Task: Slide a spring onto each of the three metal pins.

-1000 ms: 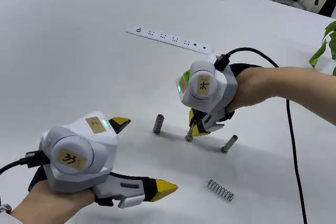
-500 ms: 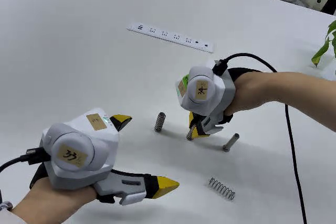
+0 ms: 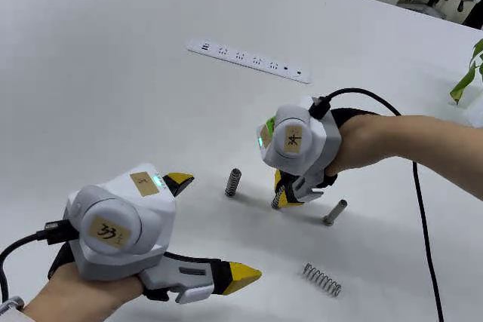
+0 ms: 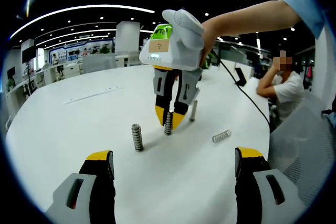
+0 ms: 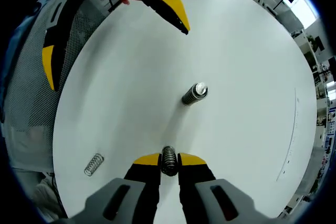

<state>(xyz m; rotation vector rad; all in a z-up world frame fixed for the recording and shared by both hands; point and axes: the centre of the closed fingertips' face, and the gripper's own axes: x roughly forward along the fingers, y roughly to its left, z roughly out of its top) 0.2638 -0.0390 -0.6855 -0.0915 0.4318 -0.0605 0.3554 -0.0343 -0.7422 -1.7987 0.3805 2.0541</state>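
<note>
My right gripper (image 3: 285, 198) points down at the table, shut on an upright spring (image 5: 168, 159) whose lower end (image 4: 168, 124) meets the tabletop. I cannot tell whether a pin stands inside it. To its left a pin with a spring on it (image 3: 233, 182) stands upright (image 5: 195, 93) (image 4: 137, 137). A bare metal pin (image 3: 334, 212) stands to the right of my right gripper (image 4: 193, 109). A loose spring (image 3: 322, 279) lies flat nearer me (image 4: 221, 136) (image 5: 93, 164). My left gripper (image 3: 213, 228) hovers open at the near left, holding nothing (image 4: 173, 156).
A white power strip (image 3: 249, 60) lies at the back of the white table (image 3: 113, 73). A black cable (image 3: 419, 209) runs from the right gripper towards the near edge. Green plant leaves (image 3: 468, 77) reach in at the right edge. A seated person (image 4: 286, 85) shows beyond the table.
The camera has shifted a little. My right gripper has sunk slightly with the spring still in it. The left gripper stays open in about the same place.
</note>
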